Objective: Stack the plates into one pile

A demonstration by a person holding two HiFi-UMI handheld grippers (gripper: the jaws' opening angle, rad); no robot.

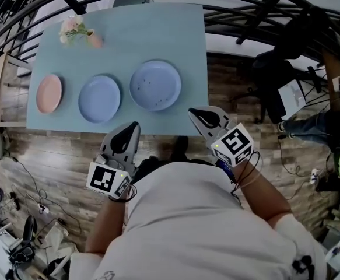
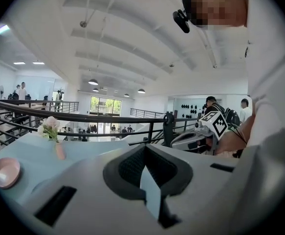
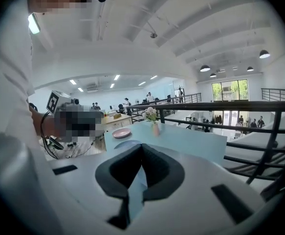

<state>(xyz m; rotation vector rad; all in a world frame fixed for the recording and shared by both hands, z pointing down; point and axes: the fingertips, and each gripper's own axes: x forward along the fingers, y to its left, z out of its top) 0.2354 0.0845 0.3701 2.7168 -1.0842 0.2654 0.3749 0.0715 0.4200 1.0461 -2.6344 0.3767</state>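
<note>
Three plates lie in a row on the light blue table (image 1: pixel 187 34): a small pink plate (image 1: pixel 48 93) at the left, a blue plate (image 1: pixel 100 98) in the middle, and a larger blue plate (image 1: pixel 155 85) at the right. Both grippers hover over the wooden floor, short of the table's near edge. My left gripper (image 1: pixel 133 128) is shut and empty, below the middle plate. My right gripper (image 1: pixel 195 116) is shut and empty, just right of the larger plate. The left gripper view shows the pink plate (image 2: pixel 4 172) beyond its shut jaws; the right gripper view shows it (image 3: pixel 121 133) far off.
A small vase of flowers (image 1: pixel 79 32) stands at the table's far left corner. Black railings (image 1: pixel 257 10) curve round the far side and the right. A dark chair (image 1: pixel 280 80) and a seated person (image 1: pixel 327 127) are at the right. Cables and gear (image 1: pixel 12 226) lie on the floor at the lower left.
</note>
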